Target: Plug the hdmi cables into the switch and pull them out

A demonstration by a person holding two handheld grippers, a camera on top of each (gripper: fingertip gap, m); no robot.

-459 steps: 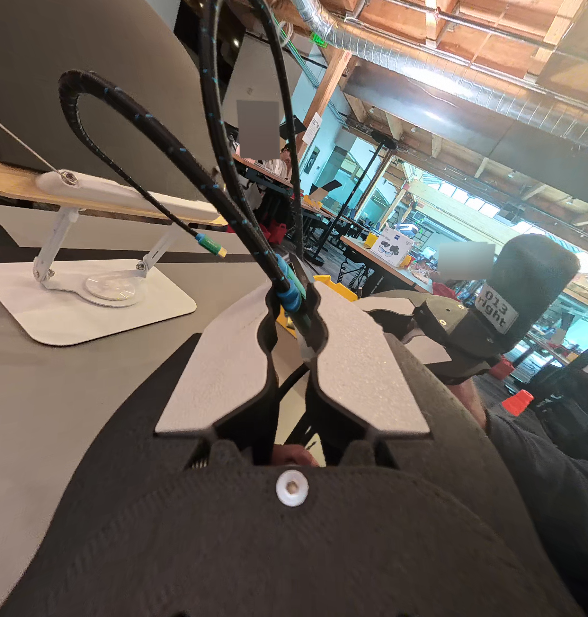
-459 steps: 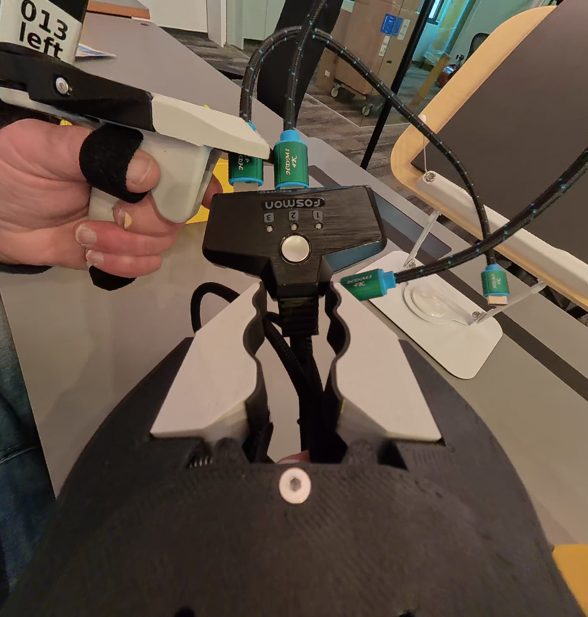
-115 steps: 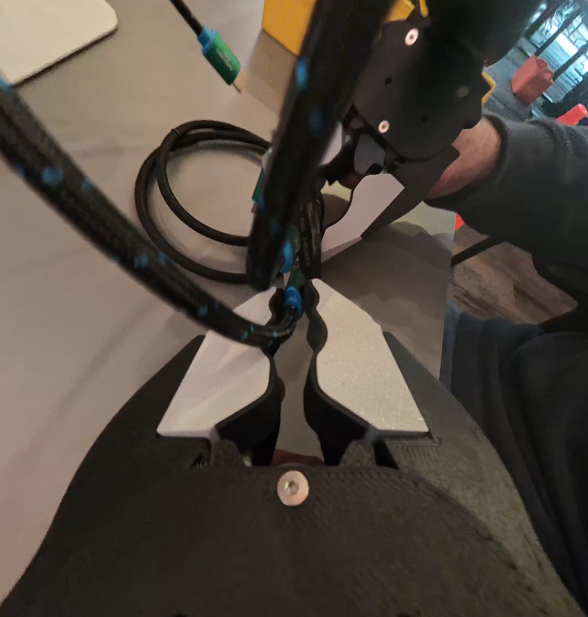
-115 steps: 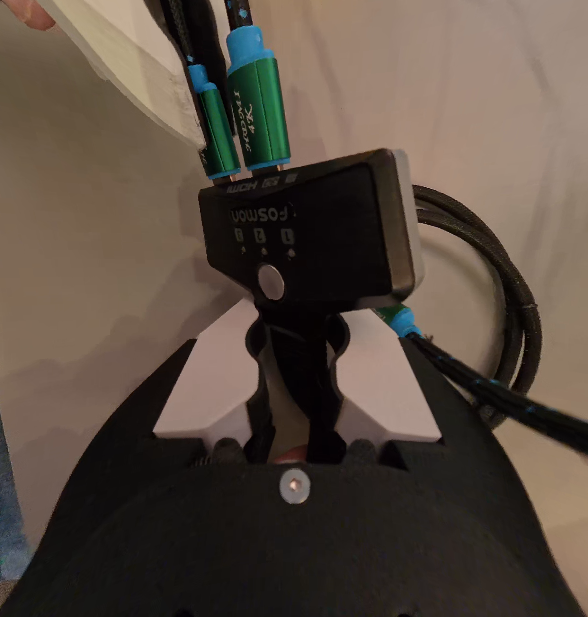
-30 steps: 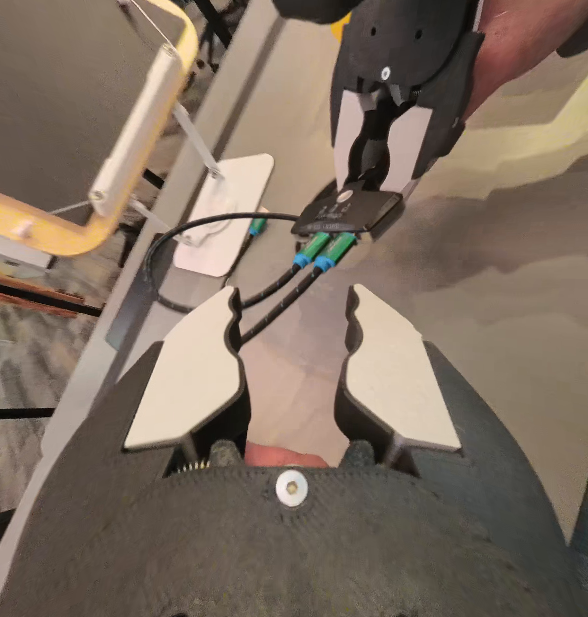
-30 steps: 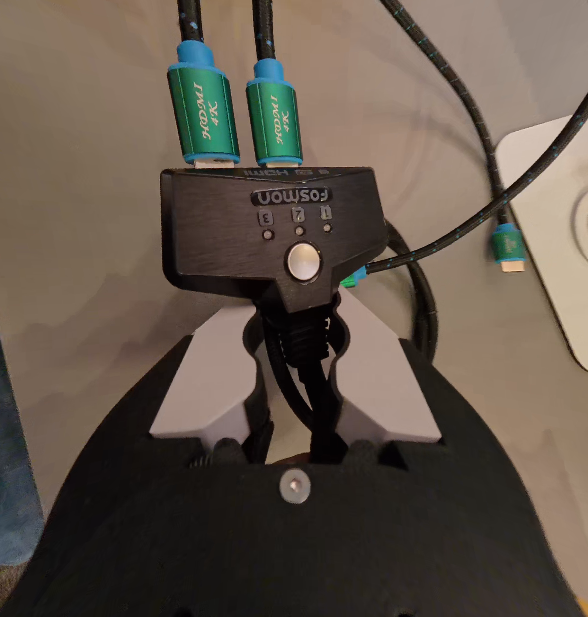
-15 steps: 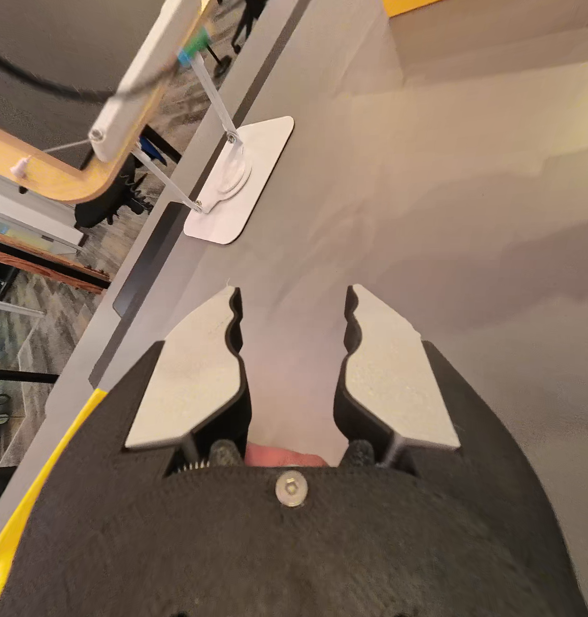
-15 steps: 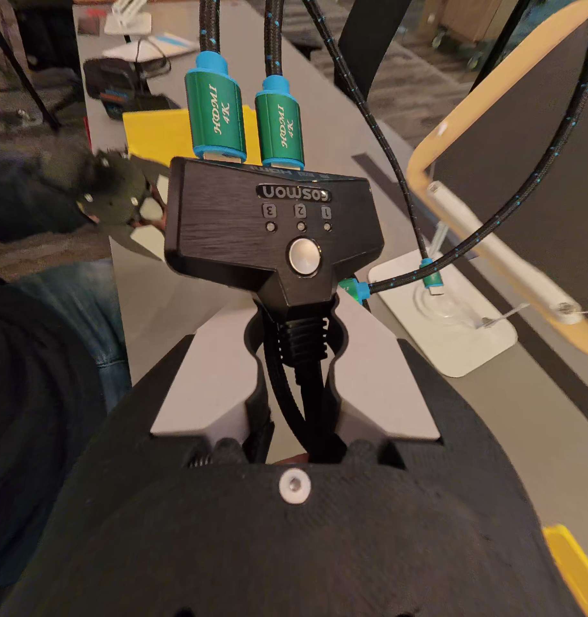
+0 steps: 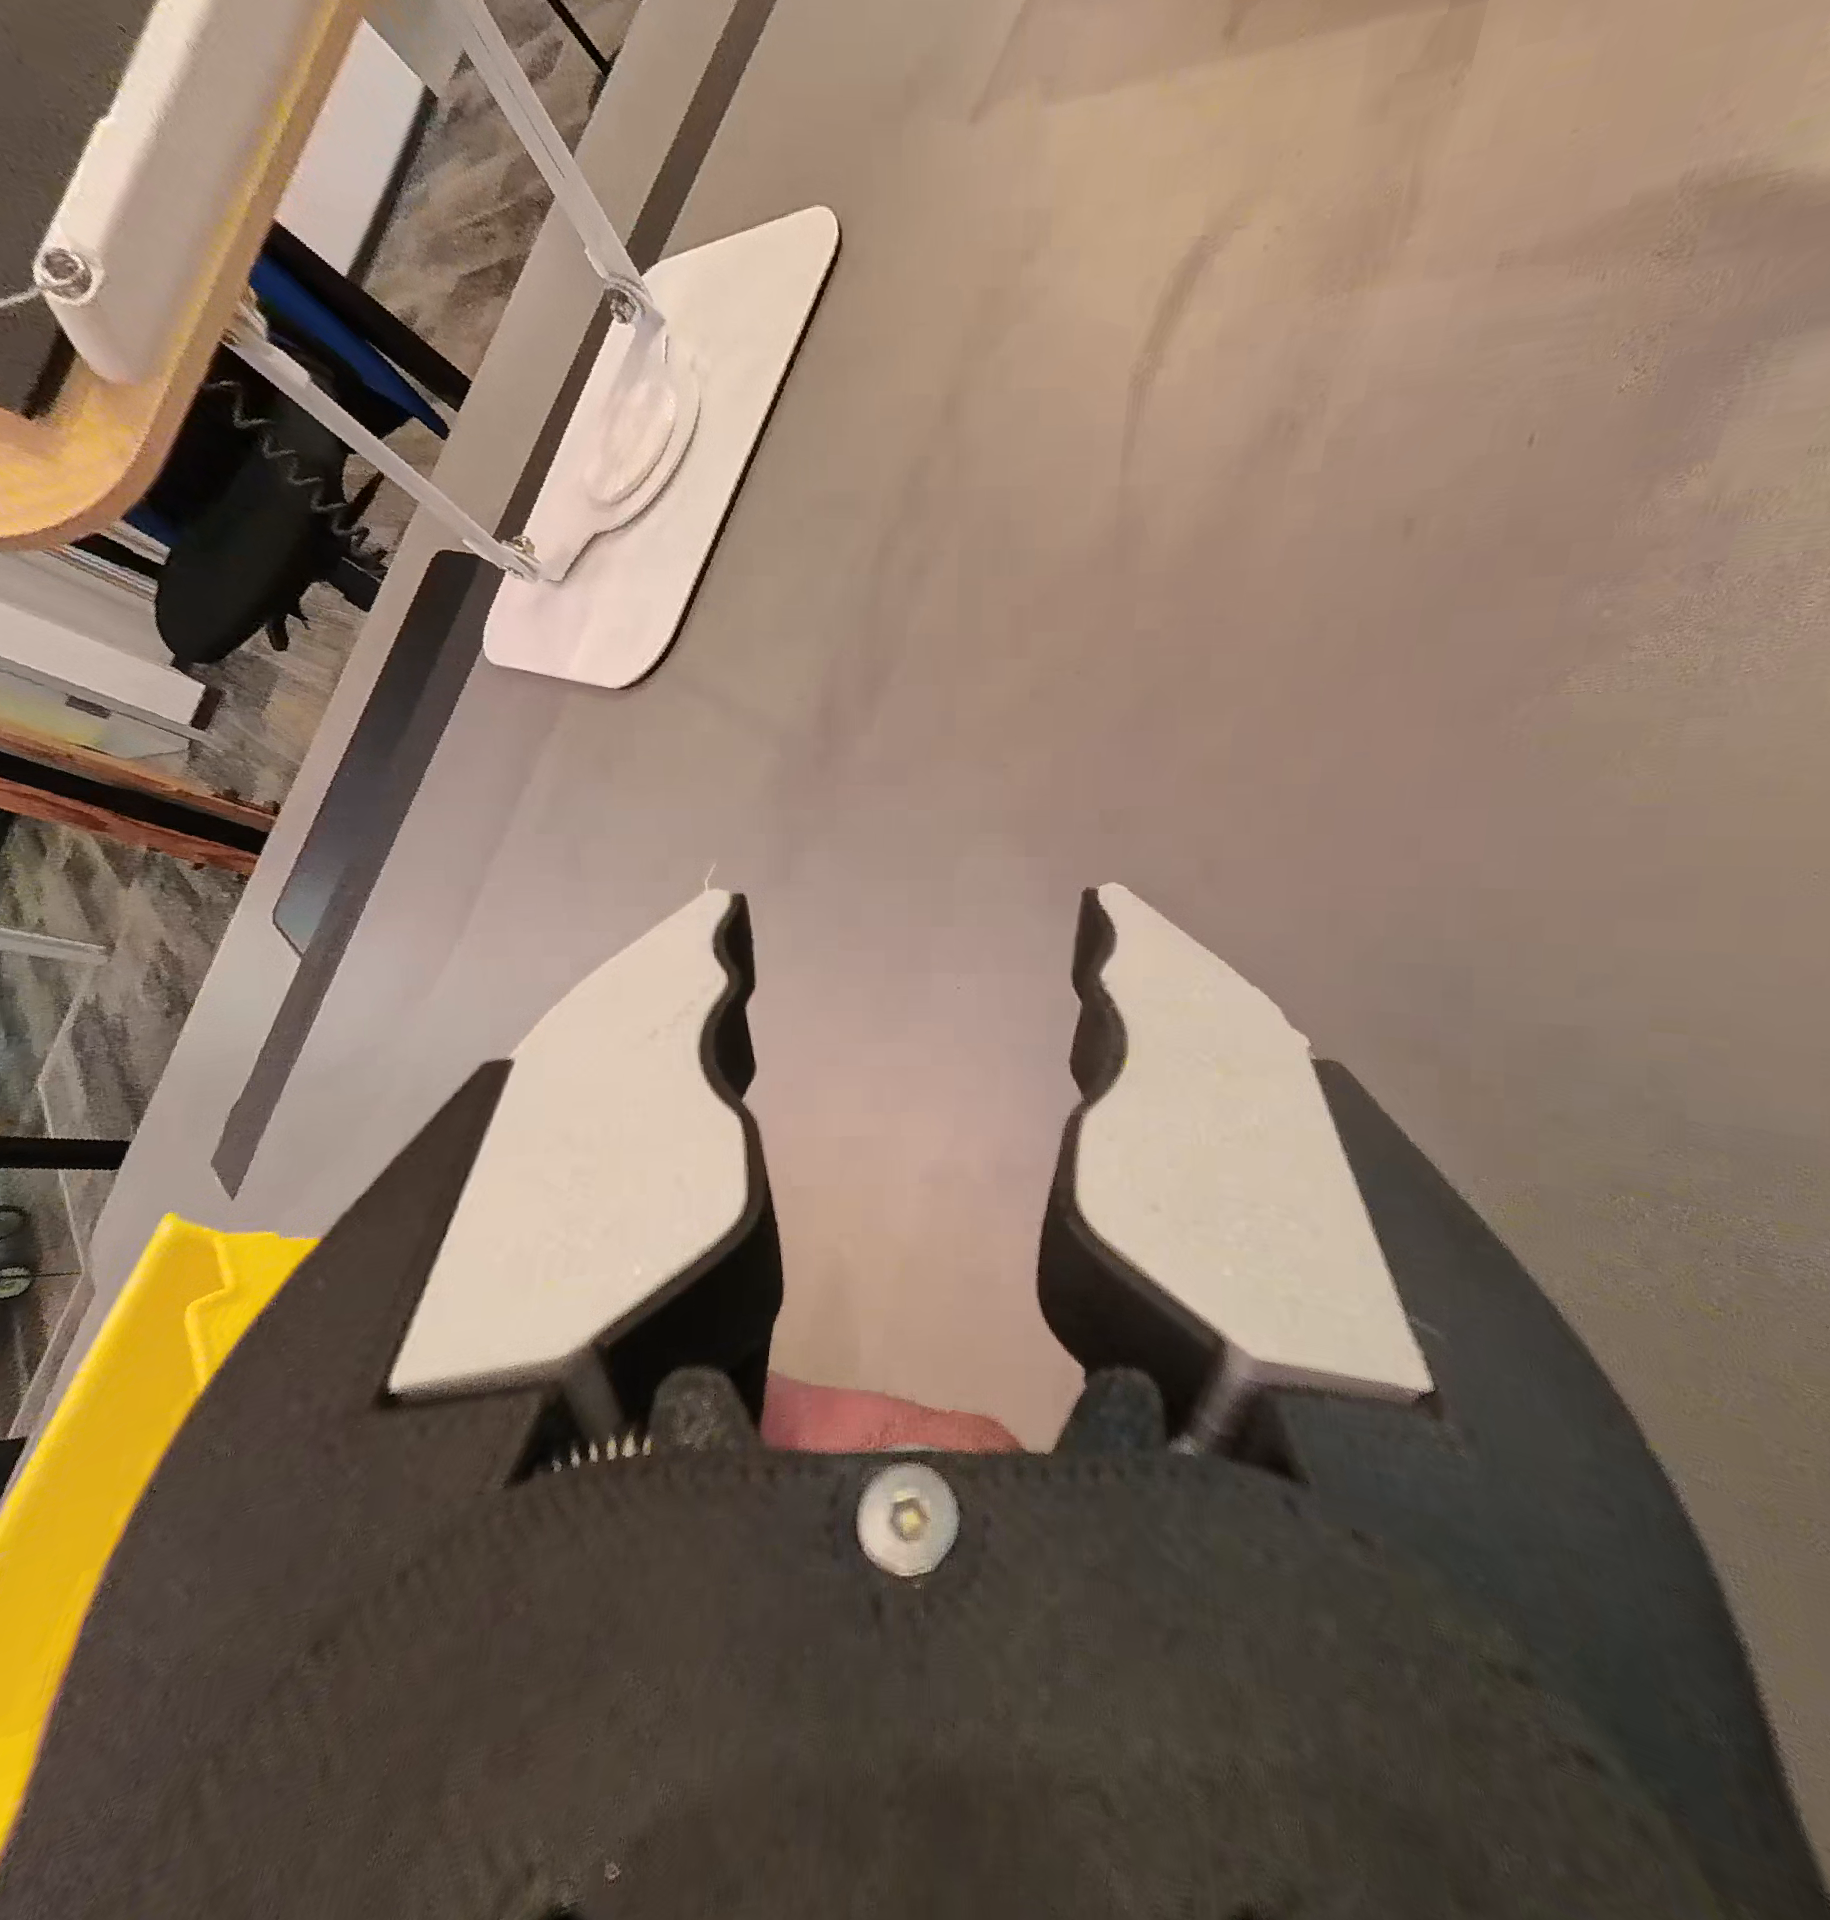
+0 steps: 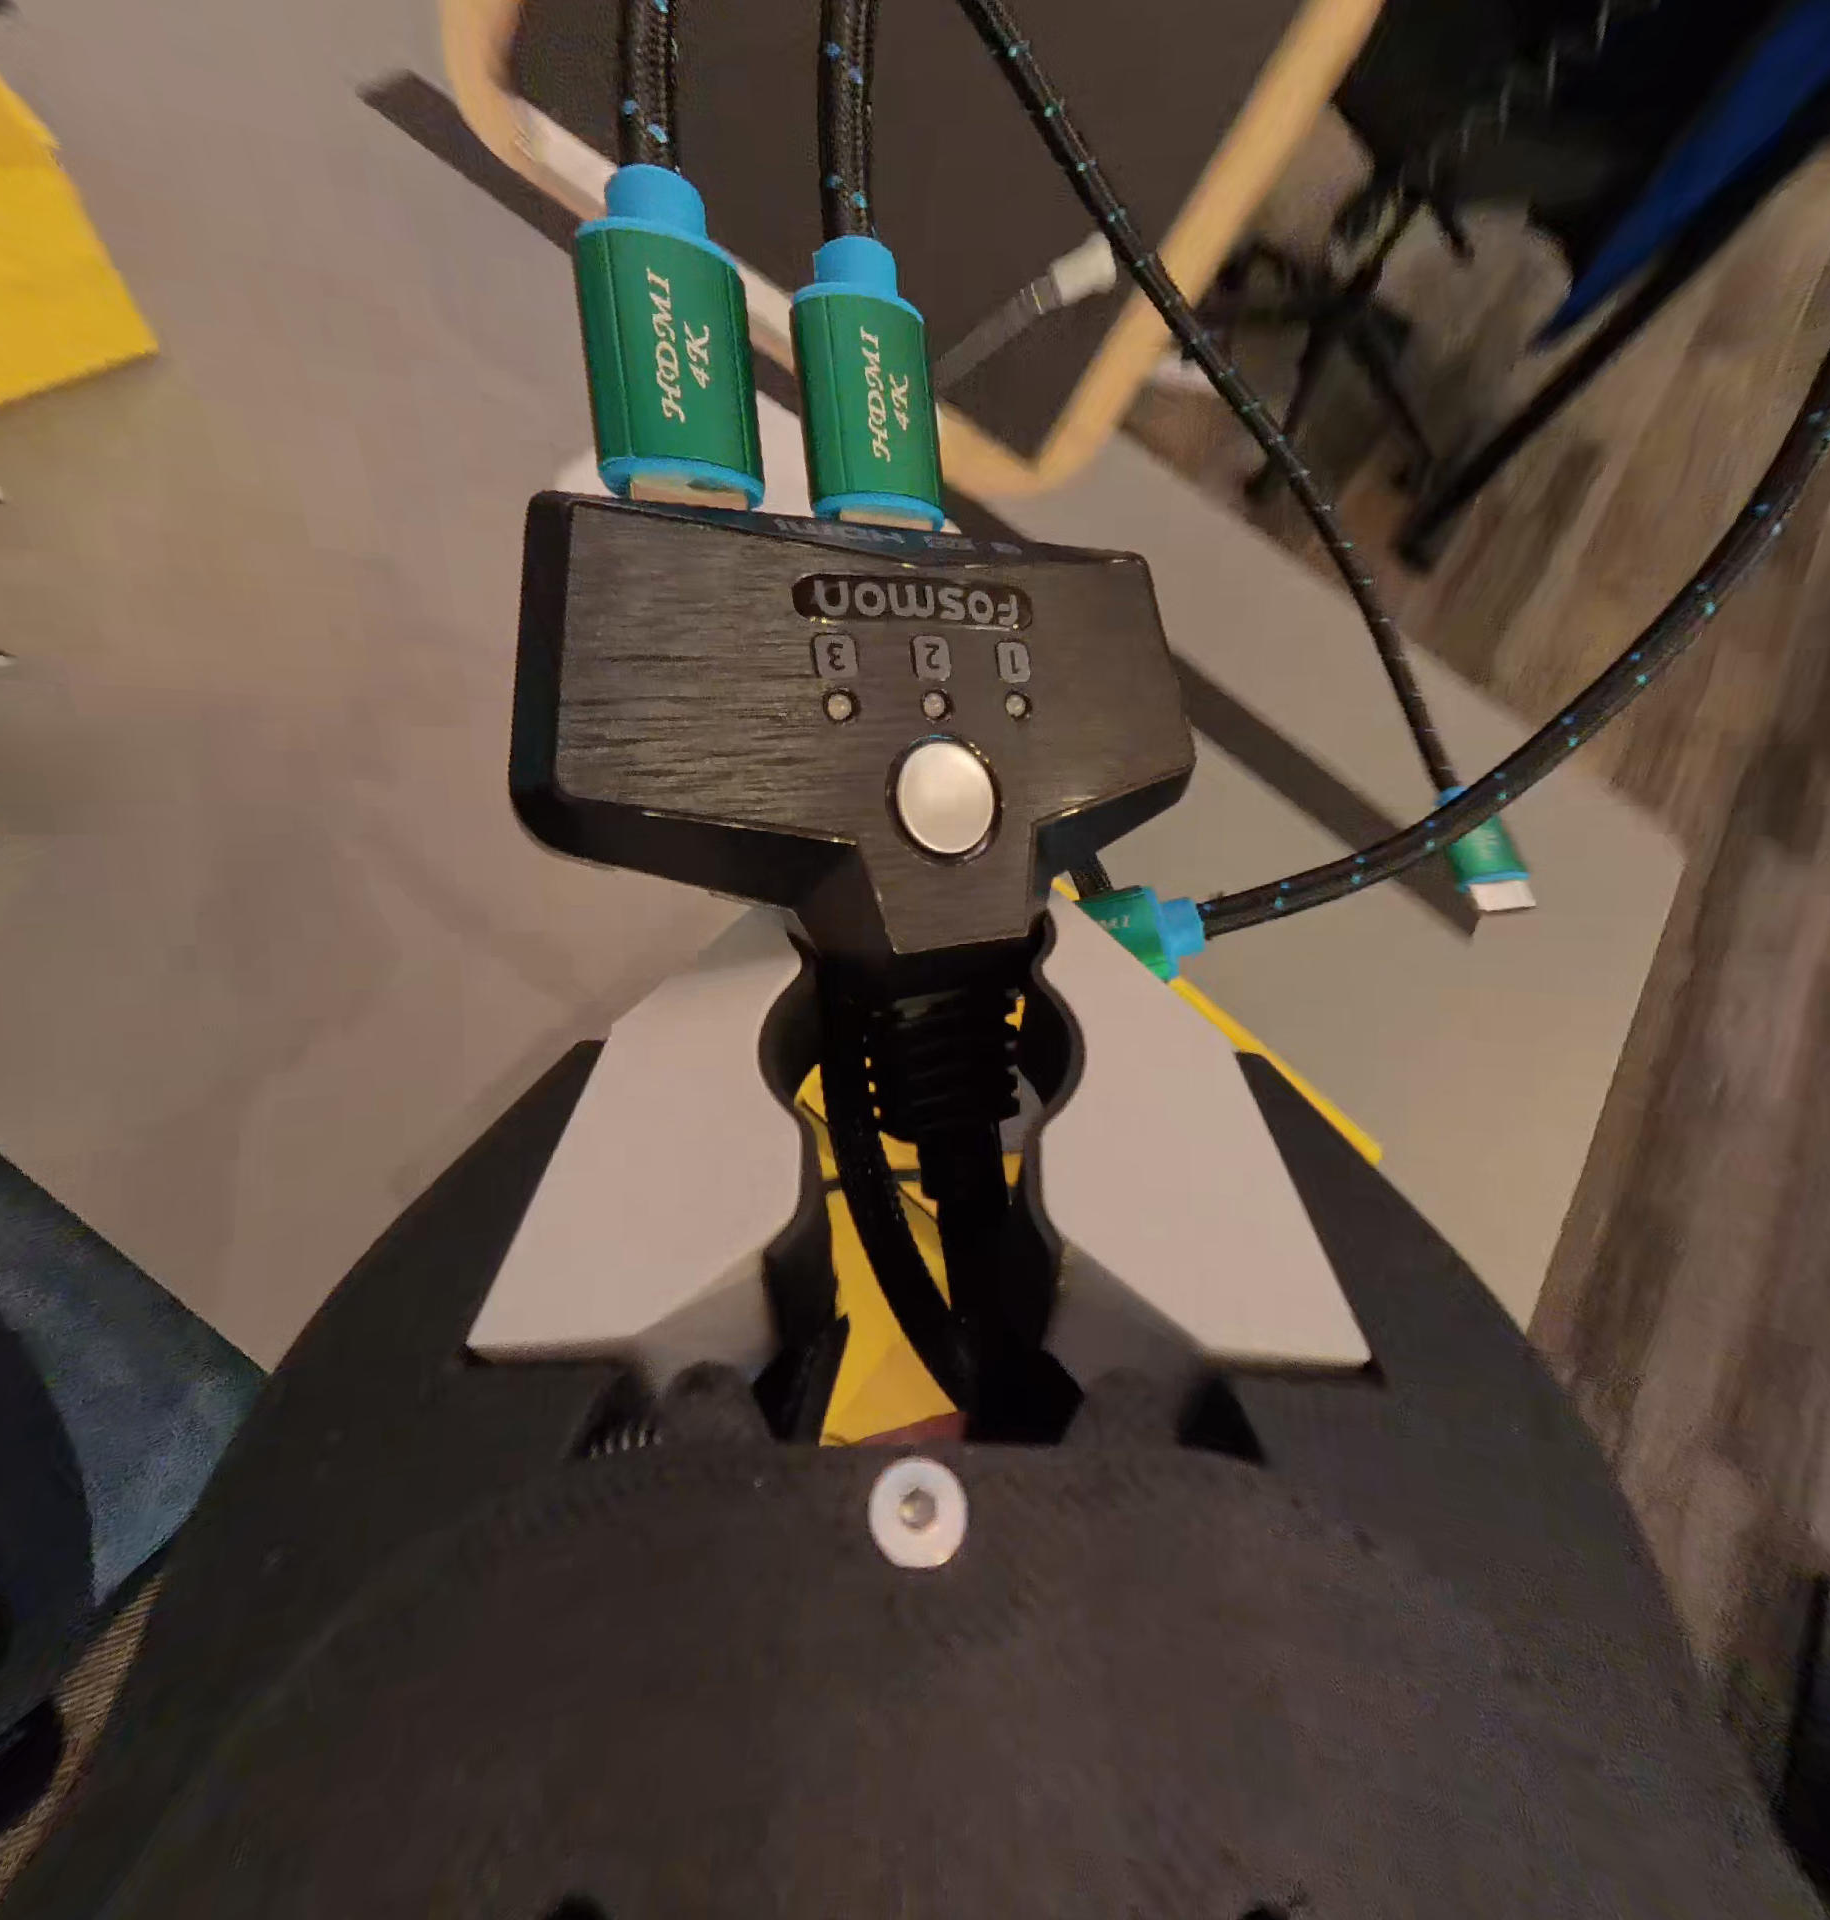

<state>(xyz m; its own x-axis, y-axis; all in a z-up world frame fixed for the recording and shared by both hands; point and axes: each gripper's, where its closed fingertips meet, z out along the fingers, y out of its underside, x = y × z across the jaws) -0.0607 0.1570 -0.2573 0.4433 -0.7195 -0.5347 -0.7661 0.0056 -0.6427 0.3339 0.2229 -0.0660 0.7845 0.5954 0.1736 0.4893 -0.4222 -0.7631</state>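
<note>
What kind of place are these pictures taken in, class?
Probably an office or workshop. A grey desk carries a white stand holding a wood-edged panel, a yellow bin sits at its edge, and carpeted floor lies beyond.

I am looking down at a grey table (image 9: 1254, 582); a white stand base (image 9: 672, 436) is sitting flat on it near its far edge; a yellow bin (image 9: 69, 1475) is resting beside me.
</note>
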